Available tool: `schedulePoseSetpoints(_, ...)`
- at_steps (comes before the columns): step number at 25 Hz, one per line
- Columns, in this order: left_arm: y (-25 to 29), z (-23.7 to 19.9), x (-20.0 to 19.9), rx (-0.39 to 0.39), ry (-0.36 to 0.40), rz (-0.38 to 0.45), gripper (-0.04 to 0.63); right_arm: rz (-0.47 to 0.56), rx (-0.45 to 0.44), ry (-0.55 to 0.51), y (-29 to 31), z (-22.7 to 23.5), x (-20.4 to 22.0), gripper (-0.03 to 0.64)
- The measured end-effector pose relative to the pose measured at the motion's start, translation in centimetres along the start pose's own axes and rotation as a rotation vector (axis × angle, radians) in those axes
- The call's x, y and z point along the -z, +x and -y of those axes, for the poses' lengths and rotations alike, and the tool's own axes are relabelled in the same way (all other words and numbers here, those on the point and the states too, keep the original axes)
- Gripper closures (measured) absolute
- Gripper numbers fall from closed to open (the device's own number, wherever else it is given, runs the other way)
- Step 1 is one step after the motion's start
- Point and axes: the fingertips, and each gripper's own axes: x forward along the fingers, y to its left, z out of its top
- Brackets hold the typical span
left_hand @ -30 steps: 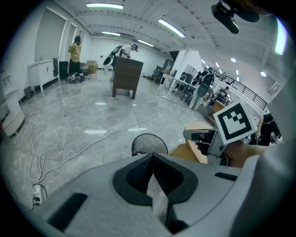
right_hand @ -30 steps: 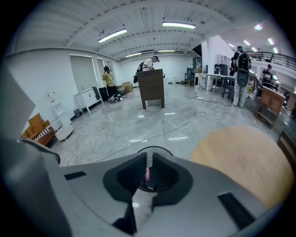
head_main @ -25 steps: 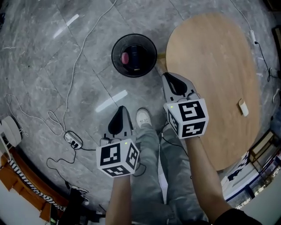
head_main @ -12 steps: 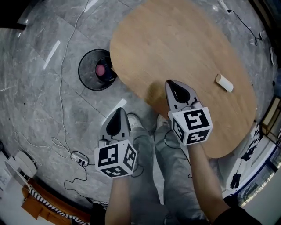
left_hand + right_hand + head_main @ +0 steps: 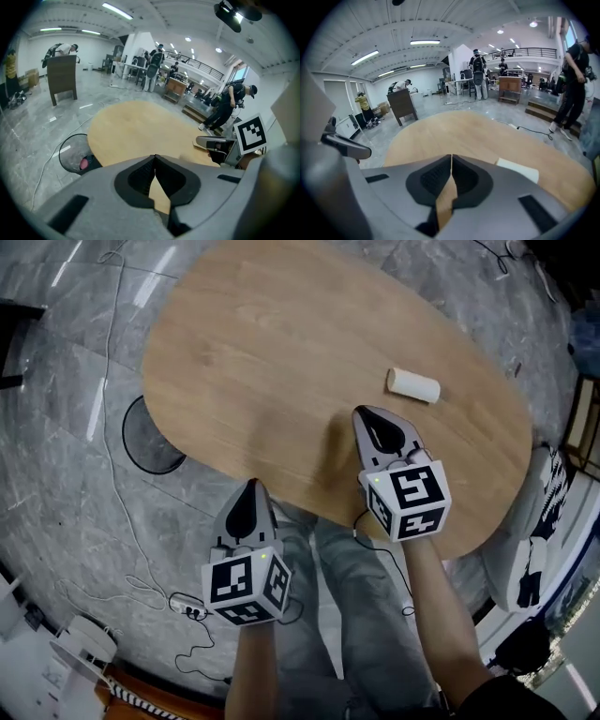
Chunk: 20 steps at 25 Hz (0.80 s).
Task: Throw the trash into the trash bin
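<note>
Nearest the person, the left hand-held gripper [image 5: 252,486] hangs over the floor beside the legs and the right hand-held gripper [image 5: 367,414] reaches over the near edge of the bench [image 5: 281,352]. Both are pitched forward and down, with jaws pressed together on nothing. Just beyond the right one a white roll of trash [image 5: 413,384] lies on the bench, not yet picked up, so I judge its grasp, carry and drop all remain. Farther left the trash bin [image 5: 69,152] stands on the floor at the bench's edge, and a pink item [image 5: 84,163] already inside suggests part of the job is done.
</note>
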Motion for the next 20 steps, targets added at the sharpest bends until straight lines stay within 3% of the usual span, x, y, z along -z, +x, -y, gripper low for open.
schedulePoseSetpoints(6,2.9,6.0,-0.6,0.063,0.085,-0.034,0.589,0.058,0.093,0.068,-2.9,7.7,1.0,0.601)
schedulePoseSetpoints(12,5.5,10.7,-1.2,0.117,0.18,-0.06,0.589,0.095,0.253,0.205,-4.6,15.8,2.7,0.585)
schedulePoseSetpoints(13,5.8,11.3,-1.1,0.126,0.187,-0.067,0.589,0.09,0.248,0.232,-4.5,16.6,3.2,0.555)
schedulePoseSetpoints(15,6.4,12.4,-0.7,0.138,0.196,-0.08,0.589,0.072,0.213,0.283,-4.0,17.6,4.2,0.428)
schedulePoseSetpoints(20,7.3,14.1,0.0,0.154,0.211,-0.102,0.589,0.058,0.066,0.403,-2.5,17.9,5.3,0.428)
